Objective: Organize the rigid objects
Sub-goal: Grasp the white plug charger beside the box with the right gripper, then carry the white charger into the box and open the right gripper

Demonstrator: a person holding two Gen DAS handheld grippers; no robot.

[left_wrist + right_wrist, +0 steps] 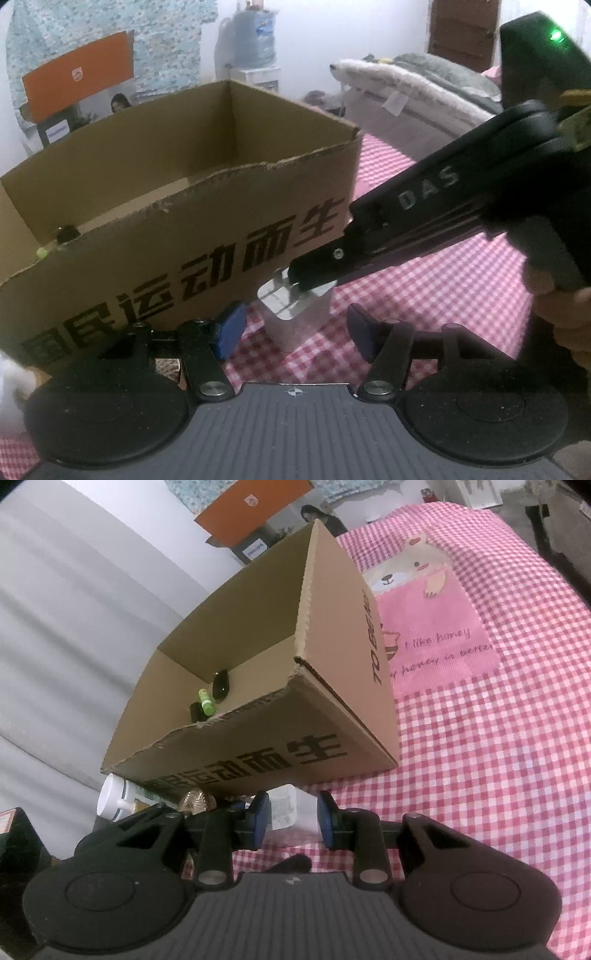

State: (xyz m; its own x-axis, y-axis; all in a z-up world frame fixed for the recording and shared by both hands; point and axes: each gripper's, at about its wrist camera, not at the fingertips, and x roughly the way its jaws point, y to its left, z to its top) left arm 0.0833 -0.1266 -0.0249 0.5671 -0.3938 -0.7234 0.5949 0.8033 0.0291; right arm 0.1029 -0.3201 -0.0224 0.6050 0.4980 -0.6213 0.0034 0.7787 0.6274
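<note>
right hand-held gripper [290,818] clamping white charger [288,808] — beside cardboard box [258,753]

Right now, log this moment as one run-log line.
right hand-held gripper: closing around white charger, contact unclear | left hand-held gripper: open, holding nothing | cardboard box: holds small items

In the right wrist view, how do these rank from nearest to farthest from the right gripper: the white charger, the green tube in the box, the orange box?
1. White charger: between the fingers of the right gripper, on the checked cloth.
2. Green tube: inside the cardboard box, on its floor by two dark items.
3. Orange box: behind the cardboard box, at the top of the view.
</note>
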